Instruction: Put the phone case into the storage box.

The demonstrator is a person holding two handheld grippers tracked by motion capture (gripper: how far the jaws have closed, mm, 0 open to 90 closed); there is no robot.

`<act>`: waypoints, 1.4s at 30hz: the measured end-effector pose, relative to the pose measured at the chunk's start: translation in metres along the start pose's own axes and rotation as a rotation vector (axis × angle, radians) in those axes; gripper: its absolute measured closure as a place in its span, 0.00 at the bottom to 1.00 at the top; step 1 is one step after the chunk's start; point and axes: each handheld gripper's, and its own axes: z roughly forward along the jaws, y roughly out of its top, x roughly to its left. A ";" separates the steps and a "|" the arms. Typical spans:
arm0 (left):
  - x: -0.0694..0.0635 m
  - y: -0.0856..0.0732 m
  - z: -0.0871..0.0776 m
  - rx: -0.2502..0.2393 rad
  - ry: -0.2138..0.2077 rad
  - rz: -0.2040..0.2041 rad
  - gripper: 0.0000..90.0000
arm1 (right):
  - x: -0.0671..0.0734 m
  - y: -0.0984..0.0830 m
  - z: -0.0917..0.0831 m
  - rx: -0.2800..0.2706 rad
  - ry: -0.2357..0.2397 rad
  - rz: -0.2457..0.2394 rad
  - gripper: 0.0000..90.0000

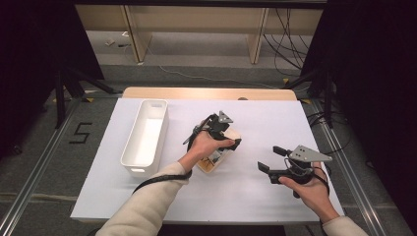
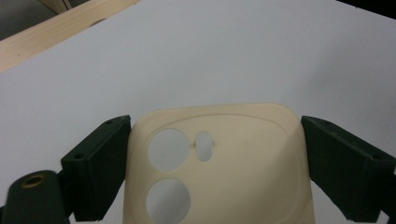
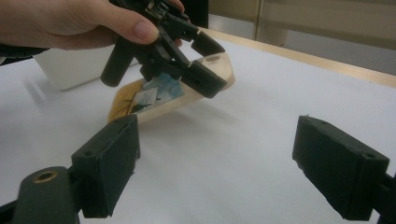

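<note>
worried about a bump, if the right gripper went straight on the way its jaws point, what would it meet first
Probably the cream phone case held in the left gripper; it lies ahead of the right gripper, slightly left, over bare white table. Depth is unclear.

A white worktop (image 1: 275,196) with a pale wooden far edge stands on grey floor (image 1: 34,167); black curtains (image 1: 373,73) flank it, and wooden furniture legs (image 1: 255,39) stand beyond.

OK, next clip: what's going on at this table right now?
A person works with a handheld tool in each hand. The left tool is clamped across a cream phone case, holding one end tilted up off the white table. The right tool is open, holds nothing and waits off to the side. A white bin sits to the left with nothing visible in it.
</note>
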 end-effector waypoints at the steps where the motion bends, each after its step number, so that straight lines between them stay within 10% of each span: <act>1: 0.000 0.000 -0.002 -0.007 0.003 0.003 0.13 | 0.000 0.000 0.000 0.002 -0.001 -0.002 0.18; 42: 0.000 0.001 -0.058 -0.141 0.063 0.021 0.13 | 0.000 0.000 0.000 -0.005 0.002 0.000 0.18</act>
